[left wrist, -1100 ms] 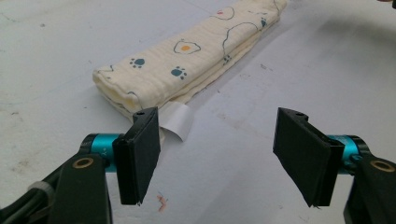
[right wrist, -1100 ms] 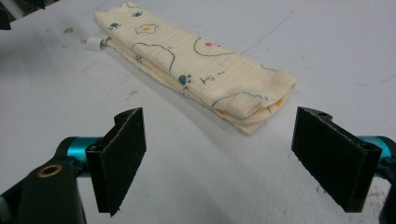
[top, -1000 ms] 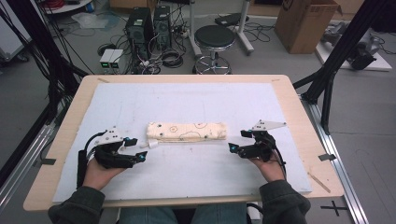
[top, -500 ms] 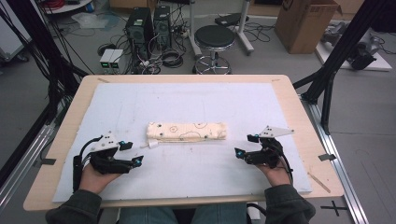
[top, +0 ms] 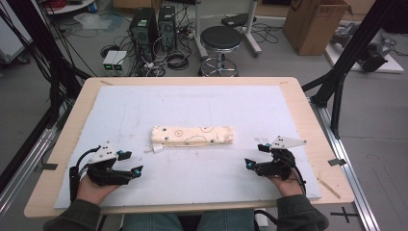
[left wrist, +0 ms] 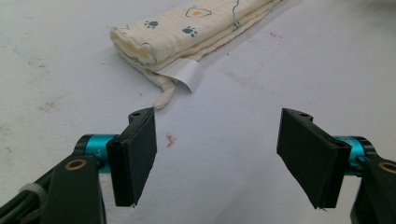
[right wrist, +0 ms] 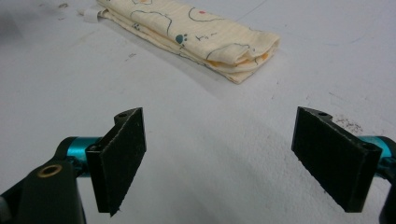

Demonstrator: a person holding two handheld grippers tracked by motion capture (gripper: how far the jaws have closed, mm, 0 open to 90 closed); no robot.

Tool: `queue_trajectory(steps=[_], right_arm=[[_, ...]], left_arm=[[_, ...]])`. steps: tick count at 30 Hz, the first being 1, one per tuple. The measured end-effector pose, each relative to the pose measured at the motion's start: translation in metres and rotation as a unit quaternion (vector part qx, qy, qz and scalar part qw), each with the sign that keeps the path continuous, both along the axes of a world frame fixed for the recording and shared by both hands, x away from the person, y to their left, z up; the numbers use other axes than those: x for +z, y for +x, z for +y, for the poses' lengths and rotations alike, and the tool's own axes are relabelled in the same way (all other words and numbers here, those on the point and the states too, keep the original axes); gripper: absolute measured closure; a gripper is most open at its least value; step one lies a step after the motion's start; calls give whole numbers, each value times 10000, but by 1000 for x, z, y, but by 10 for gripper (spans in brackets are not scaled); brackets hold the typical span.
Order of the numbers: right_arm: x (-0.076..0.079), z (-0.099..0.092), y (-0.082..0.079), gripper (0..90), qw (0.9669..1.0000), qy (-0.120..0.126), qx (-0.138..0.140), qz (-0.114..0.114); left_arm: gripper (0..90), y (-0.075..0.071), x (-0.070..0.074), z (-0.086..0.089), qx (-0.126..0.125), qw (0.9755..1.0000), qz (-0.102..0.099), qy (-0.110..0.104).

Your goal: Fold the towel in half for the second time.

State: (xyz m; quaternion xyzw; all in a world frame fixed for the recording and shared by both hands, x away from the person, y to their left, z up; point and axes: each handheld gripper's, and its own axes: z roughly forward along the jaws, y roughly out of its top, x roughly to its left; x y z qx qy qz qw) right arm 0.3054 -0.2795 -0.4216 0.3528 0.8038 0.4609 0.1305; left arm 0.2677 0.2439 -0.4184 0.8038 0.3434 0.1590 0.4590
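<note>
— Folded cloth (top: 192, 135)?
— Centre of the high view, flat on the white mat (top: 240, 106), label at its left end.
— Left gripper (top: 130, 162)?
— Lower left, jaws spread wide, empty, apart from the cloth.
— Right gripper (top: 255, 156)?
— Lower right, likewise spread, gripping nothing, short of the cloth's right end.

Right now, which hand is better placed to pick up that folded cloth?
Probably the left. The left tongs sit near the folded cloth, facing its end with the white tag. The right tongs lie about as far off. Both are open.
</note>
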Motion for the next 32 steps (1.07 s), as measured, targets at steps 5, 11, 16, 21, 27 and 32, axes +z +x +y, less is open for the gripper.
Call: queue_trajectory(steps=[5,11,16,21,27,32], right_arm=[[-2,-3,-5,166,10000,-66,-16,6],[-2,-9,-14,165,10000,-47,-75,0],[-3,-14,-19,165,9999,-38,-86,37],[-6,-15,-22,165,9999,-43,-66,79],[-7,-11,-21,165,9999,-98,-30,52],[-8,-11,-21,165,9999,-130,-19,59]], left_arm=[[291,-5,-1,3,55,10000,-1,22],[290,-10,-1,6,119,9999,-38,-23],[286,-13,-1,6,133,9999,-52,-24],[286,-15,-1,4,125,9999,-22,-40],[286,-14,-2,1,112,9999,-21,25],[286,-12,-3,-1,93,9999,-21,35]])
